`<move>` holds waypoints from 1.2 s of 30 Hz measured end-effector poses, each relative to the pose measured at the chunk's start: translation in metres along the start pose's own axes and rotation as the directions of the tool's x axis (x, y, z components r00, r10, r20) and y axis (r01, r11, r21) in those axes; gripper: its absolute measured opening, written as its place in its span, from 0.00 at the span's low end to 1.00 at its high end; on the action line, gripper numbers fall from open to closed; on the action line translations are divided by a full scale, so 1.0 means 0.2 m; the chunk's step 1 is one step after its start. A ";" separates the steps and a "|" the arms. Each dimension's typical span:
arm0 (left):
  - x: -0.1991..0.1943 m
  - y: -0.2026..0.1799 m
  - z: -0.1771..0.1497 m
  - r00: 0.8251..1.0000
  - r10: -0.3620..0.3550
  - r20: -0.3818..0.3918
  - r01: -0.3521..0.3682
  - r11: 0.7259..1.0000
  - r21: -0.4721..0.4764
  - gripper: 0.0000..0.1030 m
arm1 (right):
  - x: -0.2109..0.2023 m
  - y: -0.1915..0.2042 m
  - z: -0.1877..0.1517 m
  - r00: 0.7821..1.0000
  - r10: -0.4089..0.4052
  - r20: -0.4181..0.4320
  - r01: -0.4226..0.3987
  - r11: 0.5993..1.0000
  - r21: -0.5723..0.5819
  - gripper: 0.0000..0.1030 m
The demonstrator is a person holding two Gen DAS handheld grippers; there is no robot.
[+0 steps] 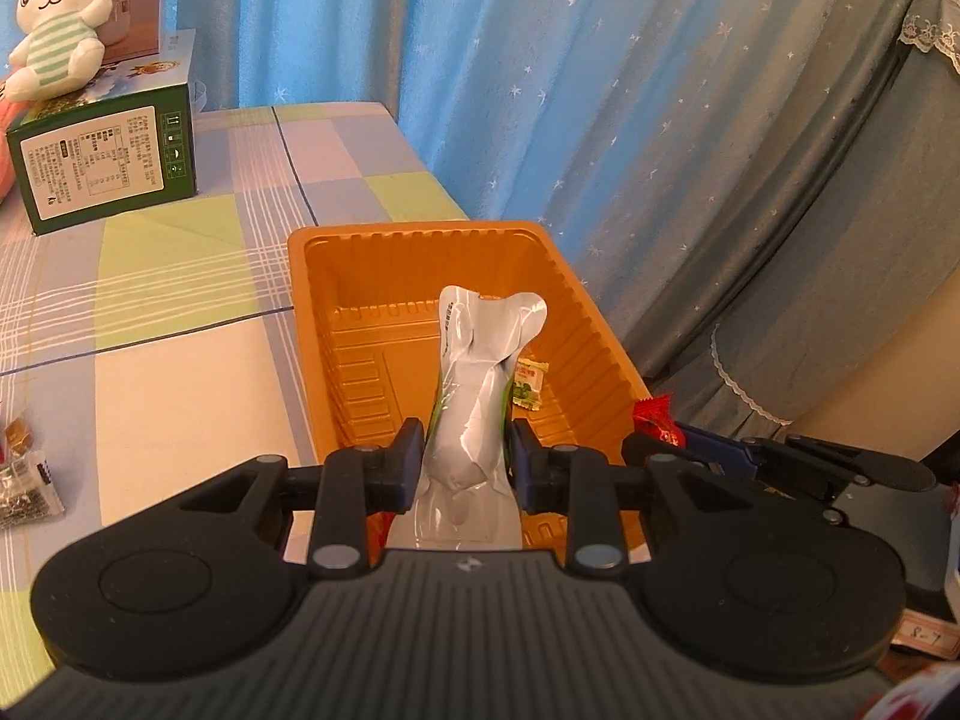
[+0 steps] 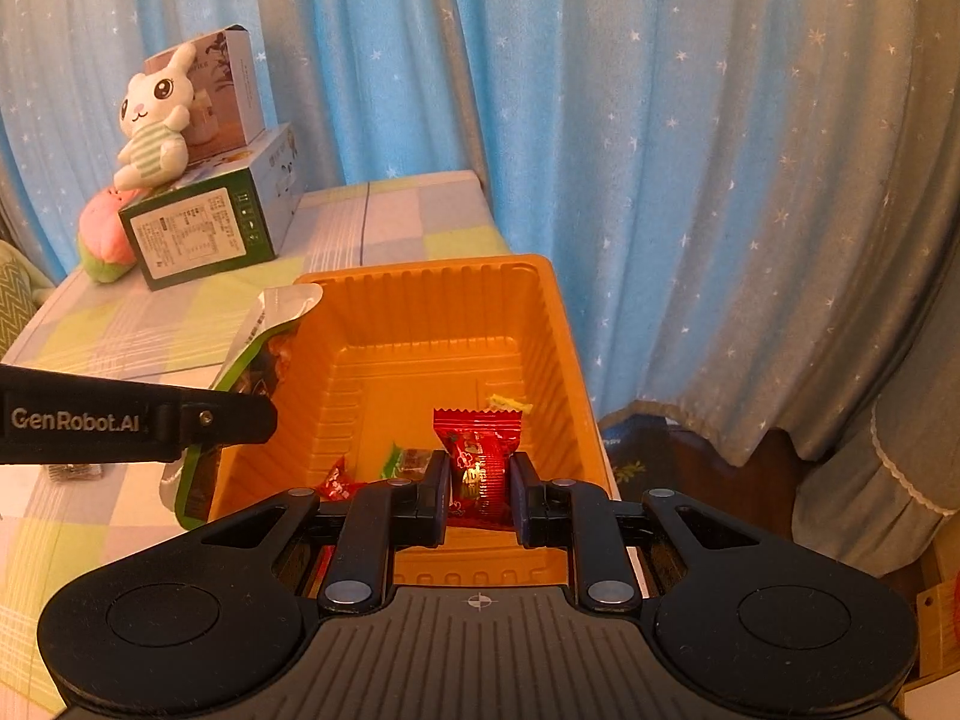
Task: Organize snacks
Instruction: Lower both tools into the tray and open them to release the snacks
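An orange plastic tray (image 1: 312, 276) stands at the table's right edge; it also shows in the right wrist view (image 2: 558, 324). My left gripper (image 1: 465, 456) is shut on a silver and green snack pouch (image 1: 474, 396), held over the tray's near end; the pouch (image 2: 252, 348) and left gripper (image 2: 228, 417) show at the tray's left wall in the right wrist view. My right gripper (image 2: 480, 480) is shut on a red candy packet (image 2: 480, 456) above the tray's near right. Small candies lie in the tray: a green and yellow one (image 1: 531, 387), a red one (image 2: 336, 480), a green one (image 2: 405, 462).
A green box (image 1: 102, 162) with a white plush rabbit (image 1: 60, 18) on it stands at the table's far left. A pink plush (image 2: 105, 234) lies beside the box. Loose snack packets (image 1: 24, 474) lie at the left on the checked tablecloth. Blue star curtains hang behind.
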State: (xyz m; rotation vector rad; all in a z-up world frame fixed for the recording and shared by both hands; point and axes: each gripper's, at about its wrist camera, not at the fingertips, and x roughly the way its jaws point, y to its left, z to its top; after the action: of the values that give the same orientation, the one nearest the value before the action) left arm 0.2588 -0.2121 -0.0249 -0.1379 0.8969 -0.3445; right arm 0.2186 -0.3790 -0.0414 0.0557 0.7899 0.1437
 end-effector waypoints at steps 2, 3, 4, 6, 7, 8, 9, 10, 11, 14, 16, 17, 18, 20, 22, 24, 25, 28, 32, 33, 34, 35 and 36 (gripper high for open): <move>0.02 0.01 0.00 1.000 0.005 -0.005 -0.005 1.000 -0.002 0.27 | 0.02 0.00 0.00 1.000 0.003 -0.004 -0.003 1.000 0.002 0.20; 0.03 0.01 0.00 1.000 0.006 -0.008 -0.006 1.000 -0.003 0.27 | 0.03 0.00 0.00 1.000 0.003 -0.006 -0.003 1.000 0.003 0.20; 0.03 0.01 0.00 1.000 0.006 -0.010 -0.006 1.000 -0.003 0.27 | 0.03 0.00 0.01 1.000 0.004 -0.007 -0.004 1.000 0.004 0.20; 0.04 0.02 0.00 1.000 0.005 -0.013 -0.005 1.000 -0.005 0.27 | 0.04 0.00 0.01 1.000 0.007 -0.006 -0.006 1.000 0.004 0.20; 0.05 0.02 0.00 1.000 0.004 -0.014 -0.004 1.000 -0.007 0.27 | 0.04 0.00 0.01 1.000 0.007 -0.006 -0.007 1.000 0.003 0.20; 0.05 0.02 0.00 1.000 0.004 -0.015 -0.004 1.000 -0.009 0.27 | 0.04 0.00 0.01 1.000 0.008 -0.006 -0.008 1.000 0.002 0.20; 0.06 0.03 0.00 1.000 0.004 -0.017 -0.004 1.000 -0.010 0.27 | 0.05 0.00 0.01 1.000 0.008 -0.006 -0.008 1.000 0.000 0.20; 0.06 0.03 0.00 1.000 0.005 -0.018 -0.005 1.000 -0.011 0.27 | 0.05 0.01 0.01 1.000 0.008 -0.006 -0.008 1.000 0.000 0.20; 0.06 0.03 0.00 1.000 0.004 -0.018 -0.005 1.000 -0.013 0.27 | 0.05 0.01 0.01 1.000 0.008 -0.007 -0.008 1.000 0.001 0.20; 0.08 0.03 0.01 1.000 0.000 -0.016 -0.001 1.000 -0.021 0.27 | 0.05 0.01 0.01 1.000 0.008 -0.008 -0.008 1.000 -0.001 0.20; 0.08 0.04 0.01 1.000 -0.009 -0.006 0.009 1.000 -0.029 0.27 | 0.05 0.01 0.01 1.000 0.008 -0.008 -0.008 1.000 0.000 0.20; 0.09 0.04 0.02 1.000 -0.014 0.003 0.014 0.999 -0.034 0.27 | 0.06 0.01 0.01 1.000 0.008 -0.009 -0.008 1.000 0.000 0.20; 0.09 0.05 0.02 1.000 -0.016 0.006 0.016 0.999 -0.036 0.32 | 0.06 0.01 0.01 1.000 0.008 -0.010 -0.008 1.000 0.001 0.20; 0.09 0.05 0.02 1.000 -0.013 0.001 0.013 0.999 -0.036 0.37 | 0.06 0.01 0.01 1.000 0.008 -0.010 -0.008 1.000 0.001 0.20; 0.08 0.06 0.01 1.000 -0.012 0.004 0.012 0.999 -0.034 0.37 | 0.06 0.01 0.01 1.000 0.008 -0.009 -0.008 1.000 0.002 0.20; 0.07 0.08 0.00 1.000 -0.005 0.002 0.005 0.999 -0.039 0.37 | 0.06 0.01 0.00 1.000 0.008 -0.009 -0.008 1.000 0.004 0.20; 0.07 0.08 -0.01 1.000 -0.003 0.002 0.003 0.999 -0.042 0.37 | 0.06 0.01 0.00 1.000 0.009 -0.009 -0.009 1.000 0.004 0.20; 0.04 0.10 -0.02 1.000 0.003 0.007 -0.003 0.999 -0.044 0.37 | 0.06 0.01 0.00 1.000 0.012 -0.010 -0.012 1.000 0.004 0.20; 0.01 0.11 -0.03 1.000 0.009 0.020 -0.008 0.999 -0.041 0.40 | 0.05 0.01 0.00 1.000 0.017 -0.009 -0.017 1.000 0.008 0.20; 0.00 0.11 -0.03 1.000 0.009 0.021 -0.009 0.999 -0.038 0.40 | 0.05 0.02 0.00 1.000 0.017 -0.008 -0.017 1.000 0.009 0.20; 0.00 0.11 -0.03 1.000 0.011 0.020 -0.010 0.999 -0.036 0.41 | 0.04 0.02 0.00 1.000 0.018 -0.007 -0.018 1.000 0.009 0.20; 0.00 0.11 -0.03 1.000 0.011 0.020 -0.010 0.999 -0.036 0.41 | 0.04 0.01 0.00 1.000 0.019 -0.006 -0.019 1.000 0.009 0.20; 0.00 0.11 -0.03 1.000 0.011 0.020 -0.010 0.999 -0.037 0.43 | 0.04 0.02 0.00 1.000 0.020 -0.005 -0.020 1.000 0.009 0.20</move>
State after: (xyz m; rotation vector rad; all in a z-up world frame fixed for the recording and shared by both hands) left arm 0.2584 -0.1906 -0.0344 -0.1702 0.8836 -0.3166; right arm 0.2234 -0.3748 -0.0462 0.0721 0.7956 0.1595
